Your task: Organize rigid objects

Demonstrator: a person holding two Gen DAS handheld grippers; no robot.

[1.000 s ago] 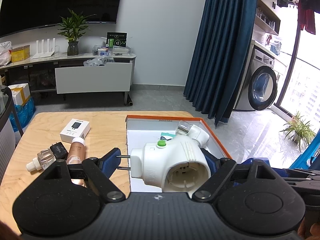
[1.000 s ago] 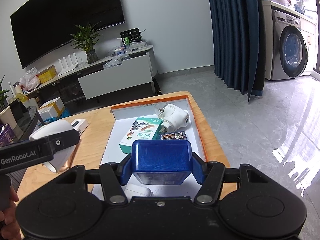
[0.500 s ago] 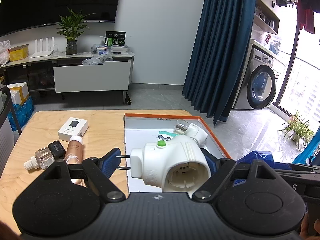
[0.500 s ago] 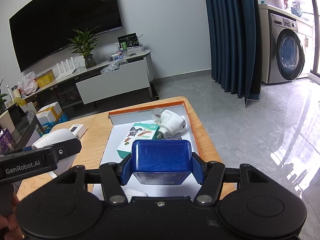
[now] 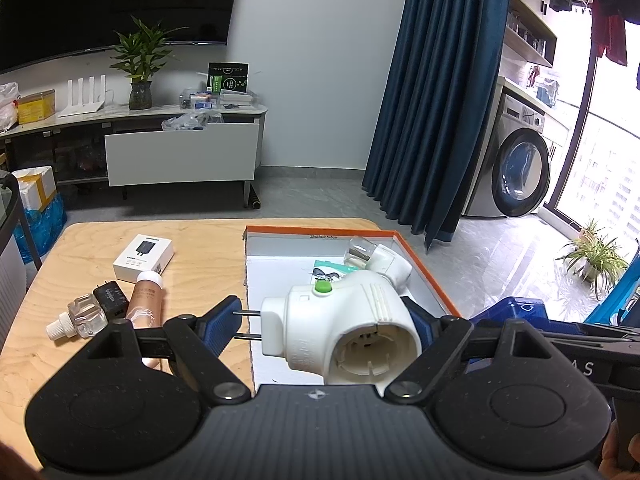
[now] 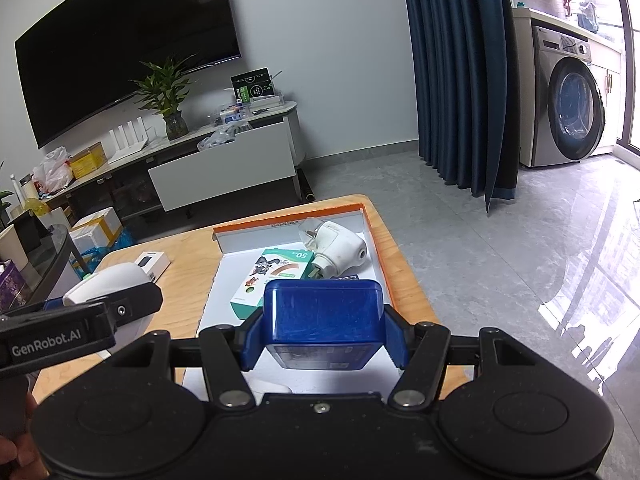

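Over the left wrist view, I am holding a white adapter (image 5: 344, 328) between my left fingers (image 5: 222, 318), its prongs against the left pad, above the tray (image 5: 424, 264) edge on the counter (image 5: 200, 248). A bottle (image 5: 146, 298) and a white box (image 5: 143, 257) are lying off to the left. Through the right wrist view, my right fingers (image 6: 394, 338) are clamping a blue box (image 6: 323, 312) over the tray (image 6: 370, 236), where a plug (image 6: 340, 250) is lying.
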